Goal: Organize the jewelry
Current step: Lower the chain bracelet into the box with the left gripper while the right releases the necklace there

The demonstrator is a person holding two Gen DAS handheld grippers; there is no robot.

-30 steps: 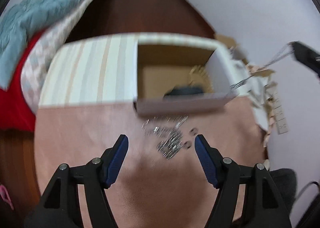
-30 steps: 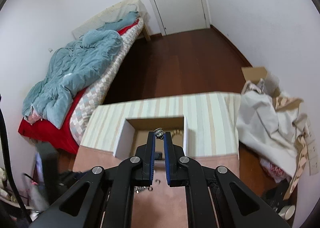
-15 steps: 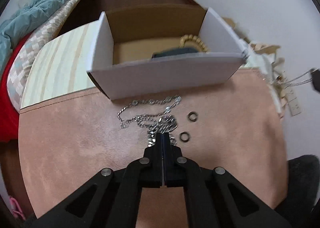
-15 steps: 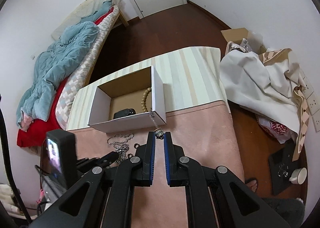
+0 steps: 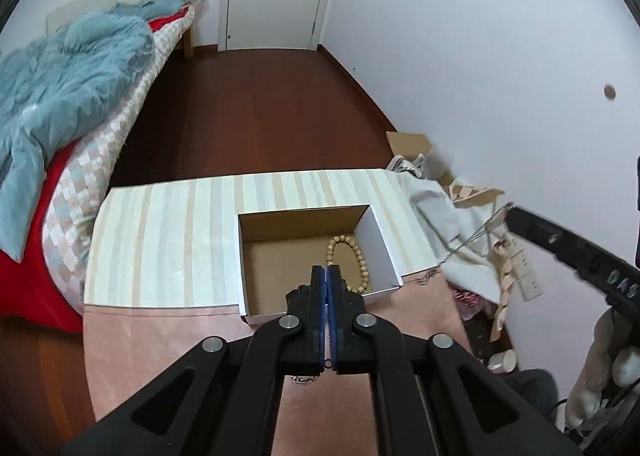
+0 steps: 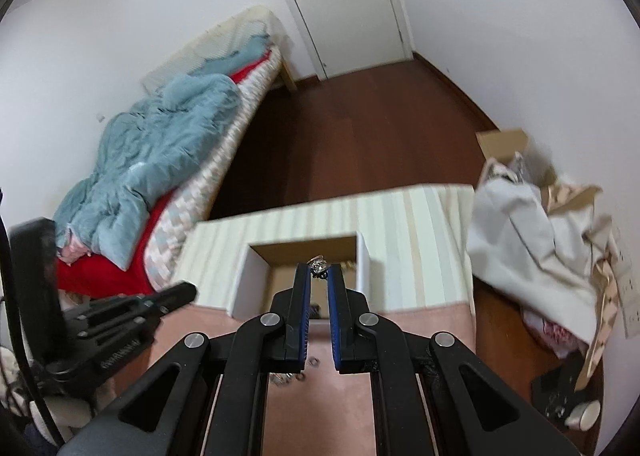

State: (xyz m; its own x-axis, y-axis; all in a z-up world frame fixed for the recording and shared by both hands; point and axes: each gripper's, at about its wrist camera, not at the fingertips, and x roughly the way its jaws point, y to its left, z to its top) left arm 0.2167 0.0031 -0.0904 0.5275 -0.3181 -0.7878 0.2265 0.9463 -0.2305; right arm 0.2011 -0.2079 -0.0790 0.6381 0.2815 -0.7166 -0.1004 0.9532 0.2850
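1. The box (image 5: 308,298) sits on the table (image 5: 160,240), toward its right edge
2. A bead bracelet (image 5: 352,260) lies in the box, against its right wall
3. The bed (image 5: 80,96) stands beyond the table's left edge
4. A cloth heap (image 5: 444,216) lies off the table's right edge

The box's (image 5: 380,256) near floor is being hidden by closed left gripper (image 5: 328,276); chain (image 5: 304,379) below it is being mostly covered.
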